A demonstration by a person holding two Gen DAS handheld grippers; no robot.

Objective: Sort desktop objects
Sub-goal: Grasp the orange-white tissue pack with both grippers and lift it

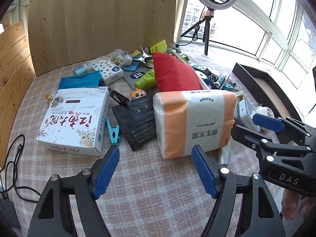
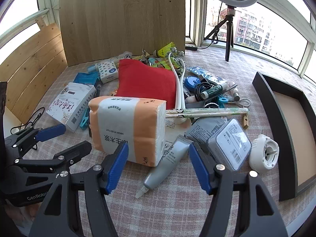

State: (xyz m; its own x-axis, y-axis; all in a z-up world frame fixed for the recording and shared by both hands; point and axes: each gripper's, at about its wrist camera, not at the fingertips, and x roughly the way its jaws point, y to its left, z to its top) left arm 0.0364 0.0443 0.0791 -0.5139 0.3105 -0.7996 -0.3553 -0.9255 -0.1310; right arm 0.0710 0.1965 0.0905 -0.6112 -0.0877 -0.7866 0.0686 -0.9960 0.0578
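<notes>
Both tongs, left gripper (image 1: 156,169) and right gripper (image 2: 158,166), stand apart and empty. Risk: orange-and-white plastic-wrapped tissue pack (image 2: 128,128) at 12 o'clock deforms and slips; silver squeeze tube (image 2: 167,164) gets knocked.

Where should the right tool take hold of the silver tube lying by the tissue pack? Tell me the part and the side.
Grip the silver tube across its round middle body, coming down from above. It lies flat on the checked cloth, its flat crimped end tucked beside the tissue pack and grey box, its cap end free. The right tool is open and already straddles the body.
</notes>
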